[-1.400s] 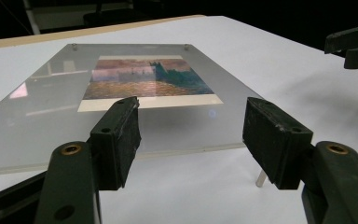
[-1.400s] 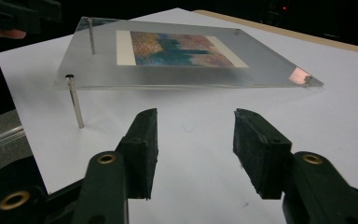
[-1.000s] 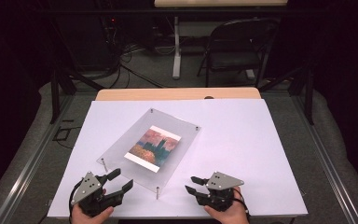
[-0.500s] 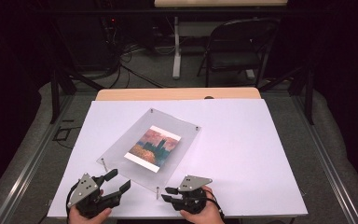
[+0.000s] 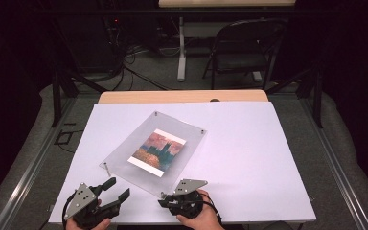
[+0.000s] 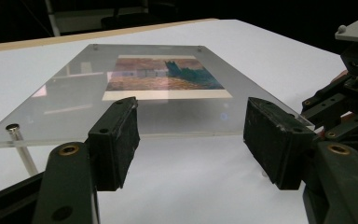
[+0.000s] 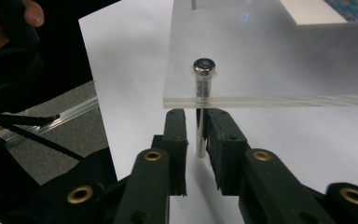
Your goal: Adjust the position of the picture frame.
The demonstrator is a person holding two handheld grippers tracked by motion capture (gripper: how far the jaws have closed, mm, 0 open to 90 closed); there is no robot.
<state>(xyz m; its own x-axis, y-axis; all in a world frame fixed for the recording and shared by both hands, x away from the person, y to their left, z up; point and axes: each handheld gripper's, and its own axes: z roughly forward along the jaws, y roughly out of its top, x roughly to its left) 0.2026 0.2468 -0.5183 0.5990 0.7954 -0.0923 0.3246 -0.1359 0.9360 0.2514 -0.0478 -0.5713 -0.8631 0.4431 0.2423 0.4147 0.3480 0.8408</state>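
Jaws of the right gripper [image 7: 196, 133] stand narrow around the metal post [image 7: 200, 121] under the near corner of the clear frame [image 5: 153, 151], probably to unscrew it; whether they touch it I cannot tell. Left gripper [image 5: 117, 191] waits wide open just beside the near edge, holding nothing. Frame stands mid-worktop [image 5: 249, 143] with a picture [image 5: 157, 151] inside.

White bench [image 5: 249, 158] with a clear frame [image 5: 124, 160] lying askew at its middle, a picture [image 5: 157, 152] inside, metal posts at the corners. Right hand-held gripper [image 5: 165, 202] sits at the frame's near corner post [image 5: 162, 195]; left hand-held gripper [image 5: 118, 189] lies near the bench's front edge, jaws spread, apart from the frame. A chair [image 5: 242, 48] stands on the floor behind.
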